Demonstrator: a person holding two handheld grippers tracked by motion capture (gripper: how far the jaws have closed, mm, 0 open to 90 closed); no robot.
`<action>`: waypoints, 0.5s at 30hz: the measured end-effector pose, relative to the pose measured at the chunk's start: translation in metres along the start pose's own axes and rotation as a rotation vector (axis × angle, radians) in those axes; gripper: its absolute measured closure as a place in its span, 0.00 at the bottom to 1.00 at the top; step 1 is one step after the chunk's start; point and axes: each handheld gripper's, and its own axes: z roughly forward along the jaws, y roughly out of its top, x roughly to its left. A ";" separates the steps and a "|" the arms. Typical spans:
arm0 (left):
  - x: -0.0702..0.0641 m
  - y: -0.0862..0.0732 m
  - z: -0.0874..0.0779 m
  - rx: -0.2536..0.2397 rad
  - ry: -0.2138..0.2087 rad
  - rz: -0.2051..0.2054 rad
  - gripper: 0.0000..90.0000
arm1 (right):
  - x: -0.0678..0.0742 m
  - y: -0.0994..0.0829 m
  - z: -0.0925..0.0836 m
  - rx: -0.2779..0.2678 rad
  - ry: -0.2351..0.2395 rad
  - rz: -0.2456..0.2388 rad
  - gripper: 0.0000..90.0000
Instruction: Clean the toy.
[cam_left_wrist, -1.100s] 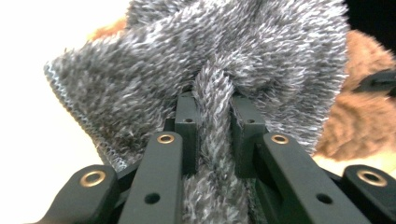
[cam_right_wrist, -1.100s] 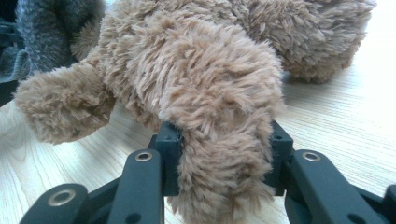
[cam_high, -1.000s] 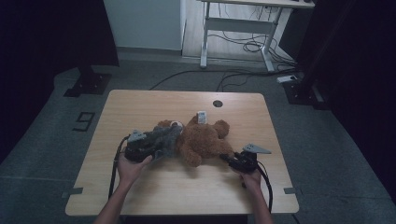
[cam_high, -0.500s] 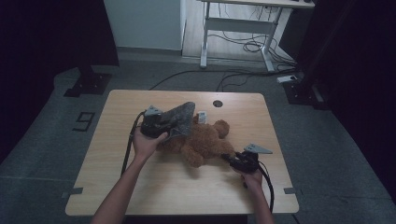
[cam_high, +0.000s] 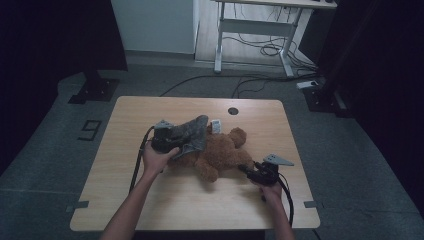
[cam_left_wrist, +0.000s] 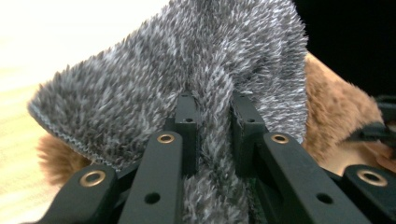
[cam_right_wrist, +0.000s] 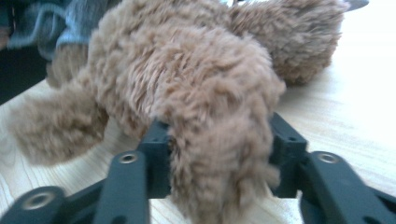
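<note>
At counter centre: the brown teddy bear (cam_high: 220, 152) lies on its side, head towards 1 o'clock, with a grey fuzzy cloth (cam_high: 191, 134) draped over its 10 o'clock end.
Left gripper (cam_high: 172, 141): clenched on a fold of the grey cloth, lifted off the wood beside the bear.
Right gripper (cam_high: 248, 171): at the bear's 4 o'clock, its jaws have just been opening around a furry leg (cam_right_wrist: 219, 140); the pads look eased off it rather than pressing.
Doing it well: keep the left pinch firm and draw the cloth along the body, not straight up, so the bear stays flat; the right side likely needs a fresh hold to anchor it.
Around: a white tag (cam_high: 216, 125) at the bear's 12 o'clock; a round hole (cam_high: 233, 111) in the counter (cam_high: 150, 200) beyond.
In the way: trailing cables near both wrists could snag.
</note>
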 end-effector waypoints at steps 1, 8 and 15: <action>0.000 -0.004 -0.001 -0.009 -0.012 -0.008 0.84 | 0.000 0.001 -0.002 -0.008 0.003 0.004 0.53; -0.004 -0.020 -0.009 -0.032 -0.054 -0.016 0.85 | 0.001 0.014 -0.017 -0.079 0.016 0.020 0.43; -0.022 -0.034 -0.015 -0.026 -0.010 0.062 0.84 | 0.015 0.031 -0.019 -0.073 0.013 -0.031 0.34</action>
